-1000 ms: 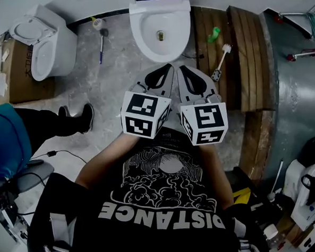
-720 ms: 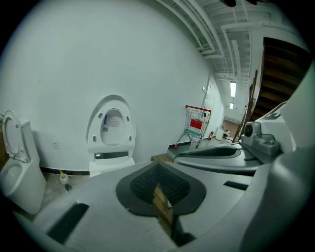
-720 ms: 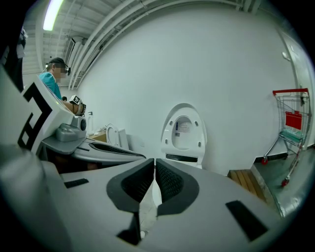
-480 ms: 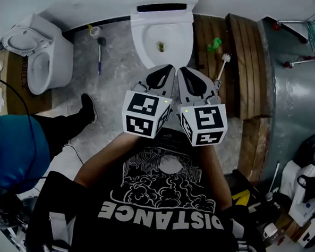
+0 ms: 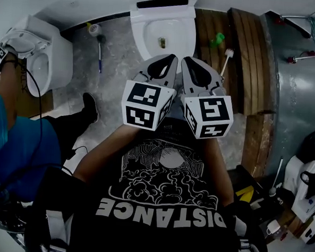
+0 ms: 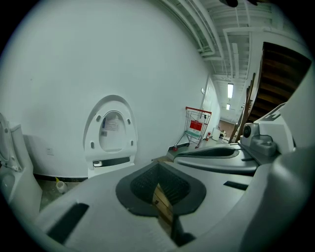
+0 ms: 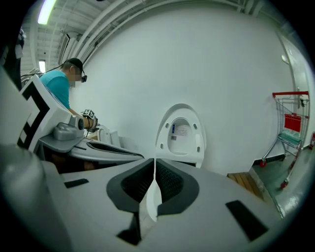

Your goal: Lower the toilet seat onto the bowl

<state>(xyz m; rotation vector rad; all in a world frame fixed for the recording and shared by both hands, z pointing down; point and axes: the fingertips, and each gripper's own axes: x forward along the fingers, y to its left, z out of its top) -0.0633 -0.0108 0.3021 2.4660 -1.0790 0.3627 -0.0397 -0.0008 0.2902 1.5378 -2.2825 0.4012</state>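
The white toilet (image 5: 162,35) stands against the wall straight ahead, its bowl open. Its seat and lid (image 6: 112,130) are raised upright against the wall, also visible as the raised seat (image 7: 180,133) in the right gripper view. My left gripper (image 5: 169,59) and right gripper (image 5: 187,62) are held side by side at chest height, pointing at the bowl and short of it. Both are shut with nothing between the pads, as the left gripper (image 6: 157,179) and right gripper (image 7: 154,167) show in their own views.
A second toilet (image 5: 42,46) stands at the left, where a person in a teal shirt (image 5: 10,140) reaches toward it. A blue brush (image 5: 100,45), a white brush (image 5: 224,55) and a green object (image 5: 218,38) lie near wooden planks (image 5: 241,58). A red cart (image 6: 197,125) stands to the right.
Both grippers have edged forward toward the bowl, still shut. The person at the left has stepped in and raised an arm over the second toilet.
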